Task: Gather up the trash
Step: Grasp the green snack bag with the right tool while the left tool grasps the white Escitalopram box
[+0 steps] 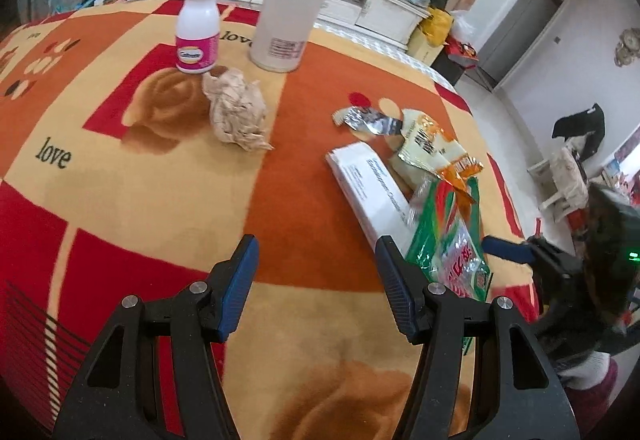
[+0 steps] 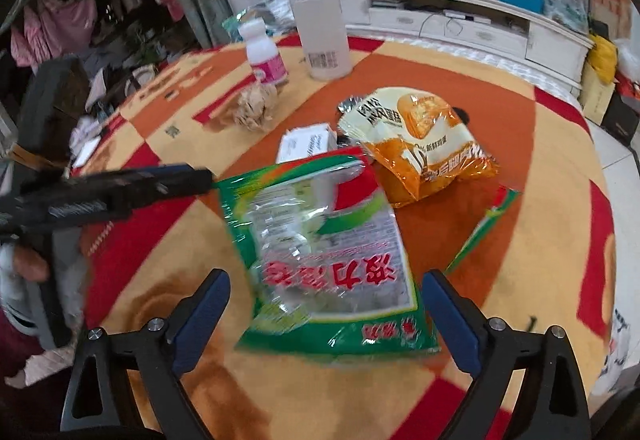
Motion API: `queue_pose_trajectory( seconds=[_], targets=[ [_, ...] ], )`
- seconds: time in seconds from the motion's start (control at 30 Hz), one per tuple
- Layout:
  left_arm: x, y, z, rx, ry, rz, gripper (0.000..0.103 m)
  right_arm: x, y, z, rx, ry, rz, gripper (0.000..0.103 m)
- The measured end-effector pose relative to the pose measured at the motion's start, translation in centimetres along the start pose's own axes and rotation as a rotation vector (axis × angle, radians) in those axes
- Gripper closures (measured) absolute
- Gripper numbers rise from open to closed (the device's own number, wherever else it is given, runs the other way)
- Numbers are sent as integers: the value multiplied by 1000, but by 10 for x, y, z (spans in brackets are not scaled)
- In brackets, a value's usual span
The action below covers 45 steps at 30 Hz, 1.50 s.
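1. The work surface is a table covered with a blanket (image 1: pixel 160 176) in red, orange and cream, printed with the word "love".
2. The left gripper (image 1: pixel 316 288) hangs over bare blanket with its jaws spread partway and nothing between them.
3. The right gripper (image 2: pixel 326 314) has its jaws spread wide. The near end of a green plastic bag (image 2: pixel 320 252) lies flat on the blanket between the two fingers; the pads stand clear of it on both sides.
4. An orange and cream snack bag (image 2: pixel 420 144) lies just beyond the green bag, crumpled and open at its silver end.
5. A white box (image 1: pixel 368 184) lies flat with the green bag overlapping its near end.
6. A crumpled ball of paper (image 1: pixel 236 110) sits near the middle of the table, just in front of a white pill bottle (image 1: pixel 199 24) with a pink label.
7. A tall white flask (image 1: pixel 292 8) stands upright beside the pill bottle.
8. A strip of green wrapper (image 2: pixel 480 232) lies to the right of the green bag, apart from it.
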<state>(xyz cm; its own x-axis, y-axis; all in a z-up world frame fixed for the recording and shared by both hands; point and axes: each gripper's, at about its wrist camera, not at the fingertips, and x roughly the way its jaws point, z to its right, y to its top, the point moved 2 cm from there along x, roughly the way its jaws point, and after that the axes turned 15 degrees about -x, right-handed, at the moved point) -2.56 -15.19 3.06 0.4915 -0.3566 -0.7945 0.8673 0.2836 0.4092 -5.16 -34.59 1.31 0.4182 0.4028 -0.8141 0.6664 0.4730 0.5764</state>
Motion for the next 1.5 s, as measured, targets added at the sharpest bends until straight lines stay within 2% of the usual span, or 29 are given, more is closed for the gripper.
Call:
queue_pose_trajectory(
  seconds=[0.1, 0.2, 0.23, 0.27, 0.33, 0.4, 0.5, 0.7, 0.8, 0.9, 0.97, 1.0, 1.13, 1.17, 1.2, 1.27, 1.33, 1.43, 1.5],
  targets=[
    [0, 1, -2, -8, -4, -5, 44, 15, -1, 6, 40, 36, -18, 8],
    [3, 0, 1, -4, -9, -12, 44, 16, -4, 8, 83, 70, 13, 8],
    [4, 0, 2, -2, -12, -15, 44, 14, -6, 9, 95, 62, 28, 15],
    [4, 0, 4, -3, -17, -17, 44, 10, -8, 9, 105, 58, 47, 29],
    [7, 0, 8, -6, -28, -21, 44, -2, -13, 10, 114, 37, 73, 48],
    [10, 0, 13, -10, -40, -23, 44, -12, -19, 11, 101, -25, 62, 53],
    [19, 0, 24, -18, -54, -33, 44, -25, -30, 18, 128, -60, 60, 59],
    [53, 2, 50, -30, -9, -54, 43, -55, -58, 43, 232, -173, 54, 59],
    [69, -1, 59, -20, 32, -54, 43, -62, -67, 47, 266, -179, 64, 59],
    [75, -3, 61, -18, 30, -41, 43, -67, -70, 48, 302, -169, 84, 46],
    [74, -3, 59, -4, 19, -47, 47, -69, -70, 47, 335, -146, 100, 24],
    [73, -4, 57, -3, 5, -53, 52, -69, -68, 45, 346, -129, 111, 22],
    [61, -6, 45, -4, -16, -92, 58, -59, -56, 37, 352, -98, 108, 18],
    [56, -7, 42, 7, -15, -91, 70, -52, -51, 34, 345, -92, 85, 13],
    [47, -9, 40, 25, -22, -79, 72, -44, -49, 32, 335, -84, 56, 12],
    [37, -13, 38, 46, -22, -76, 73, -24, -46, 24, 308, -83, -9, 10],
    [28, -17, 34, 53, -29, -78, 74, -13, -48, 20, 286, -108, -35, 10],
    [27, -20, 33, 58, -32, -90, 73, -15, -49, 18, 279, -132, 4, 11],
    [29, -17, 35, 36, -47, -77, 69, -20, -51, 19, 297, -108, 28, 17]
  ],
)
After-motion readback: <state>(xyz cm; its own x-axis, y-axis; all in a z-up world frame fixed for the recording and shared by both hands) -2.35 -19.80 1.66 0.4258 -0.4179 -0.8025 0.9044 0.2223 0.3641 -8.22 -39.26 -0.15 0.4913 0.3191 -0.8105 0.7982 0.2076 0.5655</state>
